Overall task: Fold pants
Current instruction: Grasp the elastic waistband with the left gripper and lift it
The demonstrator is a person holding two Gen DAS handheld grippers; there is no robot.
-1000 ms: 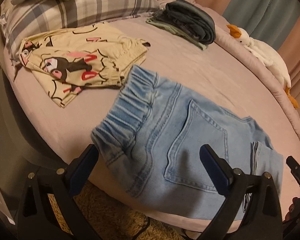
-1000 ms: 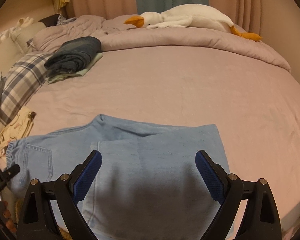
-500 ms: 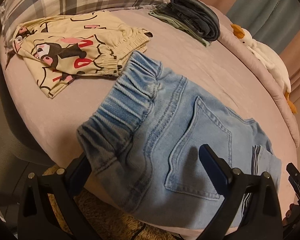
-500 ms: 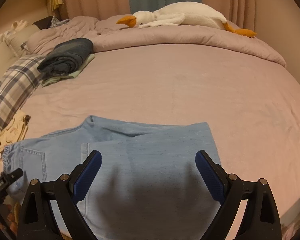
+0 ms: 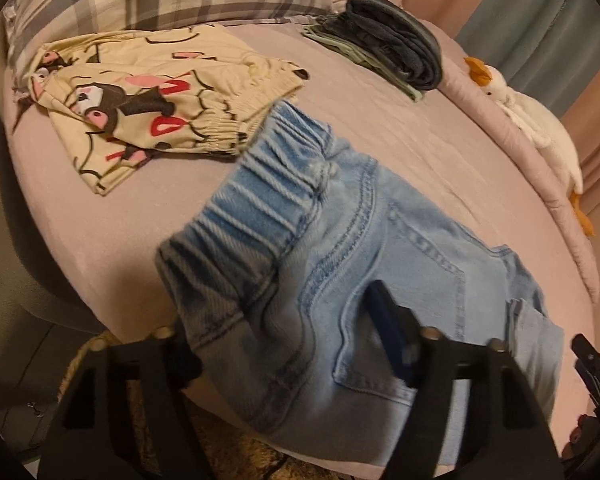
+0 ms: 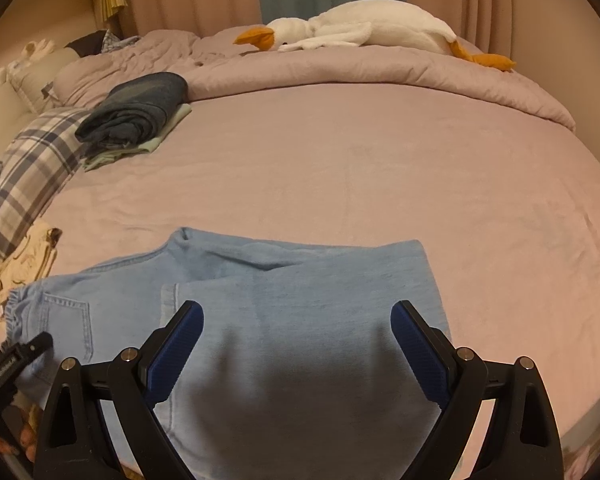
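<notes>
Denim pants (image 5: 380, 248) lie half-folded at the bed's (image 6: 340, 168) near edge. Left hand-held gripper (image 5: 284, 340) is closing around the waistband corner, ready to lift it. Right hand-held gripper (image 6: 296, 344) hovers spread wide above the folded legs.

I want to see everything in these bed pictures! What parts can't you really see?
- Left gripper, left wrist view: one finger is hidden under the light blue jeans as its jaws close on the denim.
- Jeans' near edge, right wrist view: covered by the open right gripper and its shadow.
- Cartoon-print pants, right wrist view: cut off by the left edge.
- Left gripper's fingers: blurred.
</notes>
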